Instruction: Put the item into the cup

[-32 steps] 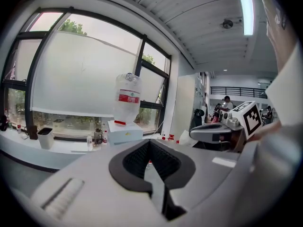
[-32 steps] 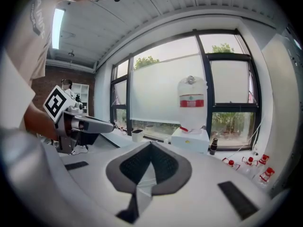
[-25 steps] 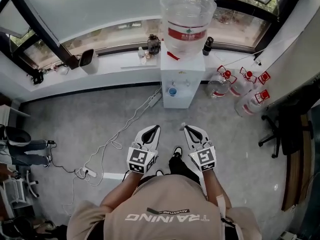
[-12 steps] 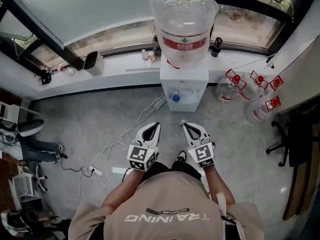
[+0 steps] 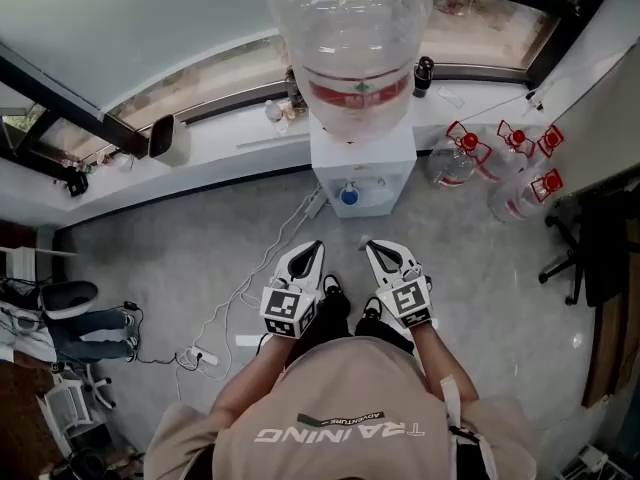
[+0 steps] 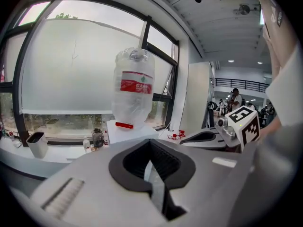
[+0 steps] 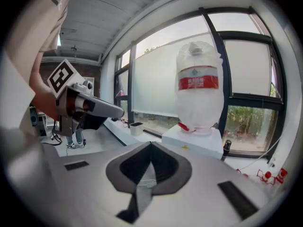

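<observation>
A white water dispenser point(image 5: 362, 163) with a big clear bottle point(image 5: 350, 38) stands by the window. A blue cup point(image 5: 347, 196) sits in its tap niche. My left gripper point(image 5: 310, 249) and right gripper point(image 5: 370, 247) are held side by side over the floor, a short way in front of it. The left gripper point(image 6: 150, 142) is shut with nothing in it. The right gripper point(image 7: 151, 145) is shut on a small white item point(image 5: 364, 240) that barely pokes past its tip. Both gripper views face the bottle point(image 6: 134, 93) point(image 7: 199, 89); neither shows the cup.
Three spare jugs with red caps point(image 5: 500, 163) stand right of the dispenser. A white cable runs to a power strip point(image 5: 200, 356) on the floor at left. On the window ledge are a dark bin point(image 5: 165, 138) and small bottles point(image 5: 420, 73). A dark chair point(image 5: 600, 248) is at far right.
I have stepped closer to the dispenser, so the bottle looms larger and nearer. Both grippers stayed shut and side by side, now closer to the dispenser's front.
</observation>
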`<control>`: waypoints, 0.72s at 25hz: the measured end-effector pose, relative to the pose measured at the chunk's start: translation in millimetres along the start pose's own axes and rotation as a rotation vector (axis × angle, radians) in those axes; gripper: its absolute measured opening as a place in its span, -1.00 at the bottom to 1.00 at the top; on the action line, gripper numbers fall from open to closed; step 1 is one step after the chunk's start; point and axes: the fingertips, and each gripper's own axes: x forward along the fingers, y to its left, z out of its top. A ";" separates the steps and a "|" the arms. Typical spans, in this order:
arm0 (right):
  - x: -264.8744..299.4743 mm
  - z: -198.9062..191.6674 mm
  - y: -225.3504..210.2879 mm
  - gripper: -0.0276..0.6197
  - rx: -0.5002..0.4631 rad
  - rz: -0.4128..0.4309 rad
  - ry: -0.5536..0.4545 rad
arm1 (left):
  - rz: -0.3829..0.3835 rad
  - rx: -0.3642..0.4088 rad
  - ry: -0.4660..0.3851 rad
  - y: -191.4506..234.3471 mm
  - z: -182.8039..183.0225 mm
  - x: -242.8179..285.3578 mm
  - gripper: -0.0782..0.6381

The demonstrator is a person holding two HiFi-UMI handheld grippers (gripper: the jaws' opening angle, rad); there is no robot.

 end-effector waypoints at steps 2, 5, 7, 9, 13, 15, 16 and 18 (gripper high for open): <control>11.2 3.5 -4.3 -0.88 0.016 -0.029 0.008 | -0.032 0.012 0.000 9.9 3.5 7.0 -0.76; 37.5 15.8 -12.6 -0.88 0.000 -0.068 0.015 | -0.080 0.057 0.005 31.0 5.8 19.7 -0.76; 55.0 21.0 -16.8 -0.88 -0.002 -0.099 0.012 | -0.110 0.079 0.018 45.0 0.0 26.5 -0.76; 65.0 21.7 -20.3 -0.88 0.005 -0.126 0.023 | -0.133 0.071 0.037 52.6 -4.8 35.2 -0.76; 75.3 8.5 -30.3 -0.88 0.023 -0.148 0.057 | -0.155 0.056 0.073 56.4 -10.1 57.6 -0.76; 80.8 -5.7 -34.9 -0.88 0.040 -0.148 0.074 | -0.158 0.063 0.091 57.1 -16.3 68.5 -0.76; 83.8 -13.7 -37.3 -0.88 0.049 -0.145 0.081 | -0.158 0.068 0.099 57.0 -19.8 74.2 -0.76; 90.1 -29.9 -43.3 -0.88 0.060 -0.135 0.092 | -0.163 0.081 0.121 55.3 -30.5 86.7 -0.76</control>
